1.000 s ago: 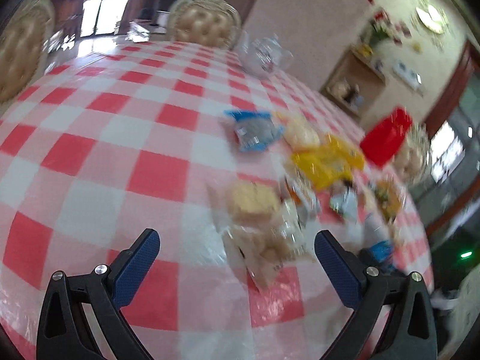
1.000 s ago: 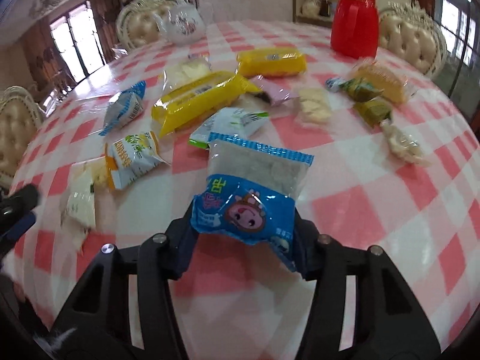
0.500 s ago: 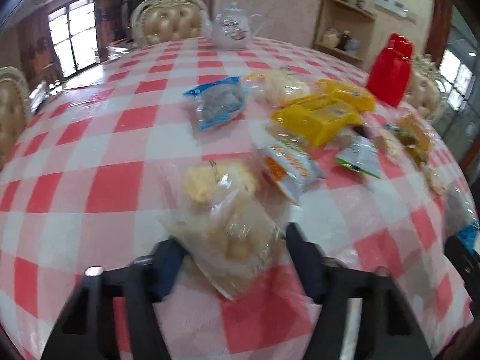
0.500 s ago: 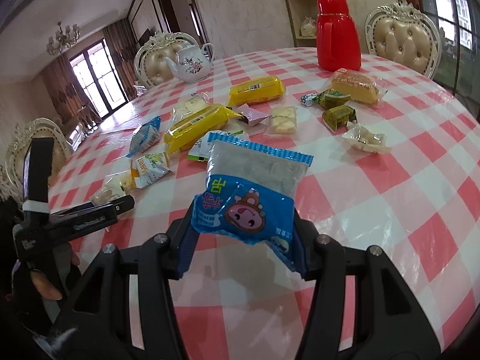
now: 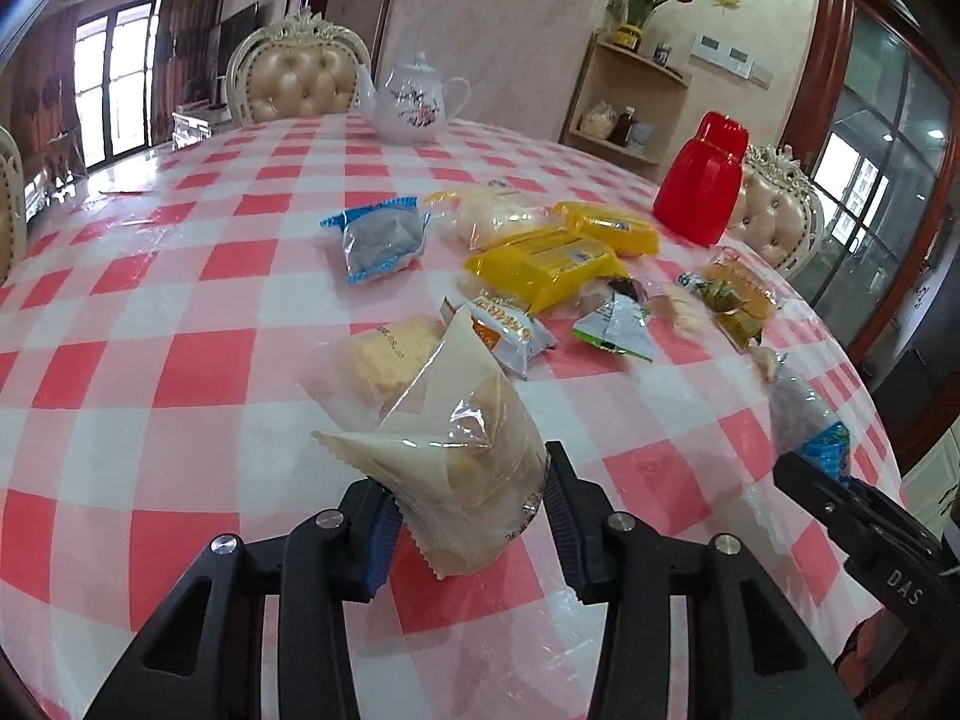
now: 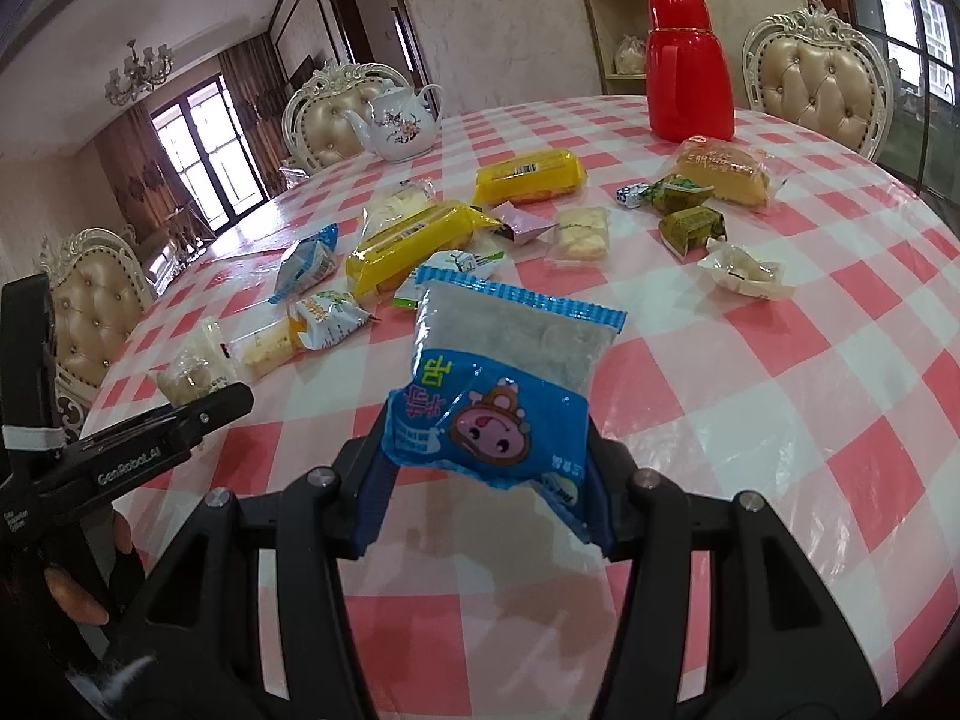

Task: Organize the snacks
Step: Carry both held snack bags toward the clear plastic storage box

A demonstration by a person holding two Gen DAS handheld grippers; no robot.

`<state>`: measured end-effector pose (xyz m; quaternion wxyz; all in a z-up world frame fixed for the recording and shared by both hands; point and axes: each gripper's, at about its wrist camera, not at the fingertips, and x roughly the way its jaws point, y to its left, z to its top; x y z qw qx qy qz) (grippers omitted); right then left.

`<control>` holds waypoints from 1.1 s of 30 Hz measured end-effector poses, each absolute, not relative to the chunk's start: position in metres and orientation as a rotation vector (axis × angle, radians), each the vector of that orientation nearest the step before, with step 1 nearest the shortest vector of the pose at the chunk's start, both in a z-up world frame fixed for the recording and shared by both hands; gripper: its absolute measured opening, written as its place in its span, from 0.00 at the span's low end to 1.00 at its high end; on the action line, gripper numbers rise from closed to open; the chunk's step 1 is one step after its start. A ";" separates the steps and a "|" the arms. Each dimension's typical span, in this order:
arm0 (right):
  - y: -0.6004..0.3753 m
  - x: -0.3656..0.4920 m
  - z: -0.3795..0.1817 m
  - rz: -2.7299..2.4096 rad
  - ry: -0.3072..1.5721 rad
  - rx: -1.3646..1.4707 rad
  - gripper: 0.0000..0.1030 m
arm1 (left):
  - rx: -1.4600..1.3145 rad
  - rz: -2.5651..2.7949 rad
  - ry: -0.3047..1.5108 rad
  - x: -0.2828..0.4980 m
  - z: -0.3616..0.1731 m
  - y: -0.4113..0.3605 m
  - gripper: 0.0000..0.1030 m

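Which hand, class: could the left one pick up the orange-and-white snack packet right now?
Probably not yet. The left gripper has its jaws shut on a clear pastry packet. The orange-and-white snack packet lies just beyond with nothing across the path, but the jaws must be emptied first.

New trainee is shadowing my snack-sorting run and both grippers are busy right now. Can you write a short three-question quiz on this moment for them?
1. True or false: the left gripper is empty.
2. What does the right gripper hold? A) a yellow pack B) a blue cartoon packet C) the teapot
3. Fill in: the red flask stands on the checked tablecloth at its far edge, in front of a ______.

Key:
1. False: it is shut on a clear pastry packet, lifted off the cloth.
2. B: the blue cartoon packet.
3. Chair.
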<state>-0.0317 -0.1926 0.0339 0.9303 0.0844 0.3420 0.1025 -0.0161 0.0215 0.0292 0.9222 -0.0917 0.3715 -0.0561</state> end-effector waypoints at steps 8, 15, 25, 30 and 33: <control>-0.193 -0.036 0.034 0.211 0.700 0.190 0.55 | -0.178 -0.108 0.754 -0.025 0.031 0.017 0.43; -0.187 -0.041 0.031 0.245 0.718 0.209 0.55 | -0.188 -0.091 0.738 -0.039 0.033 0.018 0.43; -0.162 -0.058 0.030 0.322 0.735 0.229 0.55 | -0.190 -0.054 0.713 -0.074 0.038 0.027 0.43; -0.132 -0.069 0.032 0.383 0.734 0.195 0.55 | -0.180 -0.020 0.710 -0.099 0.040 0.043 0.43; -0.113 -0.076 0.033 0.423 0.732 0.176 0.55 | -0.193 0.004 0.715 -0.112 0.042 0.058 0.43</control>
